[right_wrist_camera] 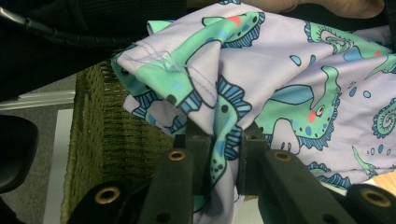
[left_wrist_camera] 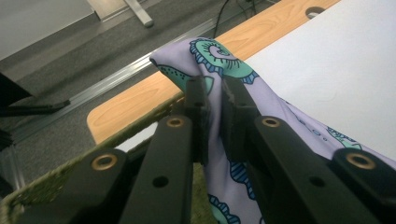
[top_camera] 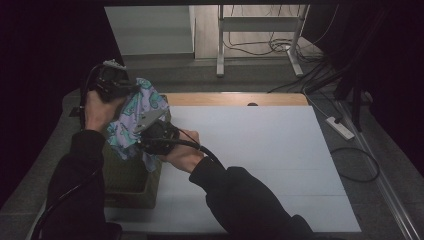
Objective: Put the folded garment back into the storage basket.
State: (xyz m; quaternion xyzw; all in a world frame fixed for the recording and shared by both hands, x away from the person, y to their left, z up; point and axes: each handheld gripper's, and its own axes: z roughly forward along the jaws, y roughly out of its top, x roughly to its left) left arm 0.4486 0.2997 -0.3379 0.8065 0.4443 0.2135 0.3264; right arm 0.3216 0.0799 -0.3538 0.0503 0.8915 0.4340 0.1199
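Black long sleeves at lower left and lower centre; left tool (top_camera: pixel 131 88) and right tool (top_camera: pixel 141 136) black, brass-ringed screw holes, black trailing cables, grey three-cornered plate.

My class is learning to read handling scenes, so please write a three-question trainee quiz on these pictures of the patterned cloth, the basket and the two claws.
1. True or false: both the left claw and the right claw are shut on the cloth.
2. What does the cloth hang over? A) a green woven basket B) a metal bucket C) a cardboard box
3. Fill in: the sheet covering the table is ____.

Key: 1 true; 2 A; 3 white
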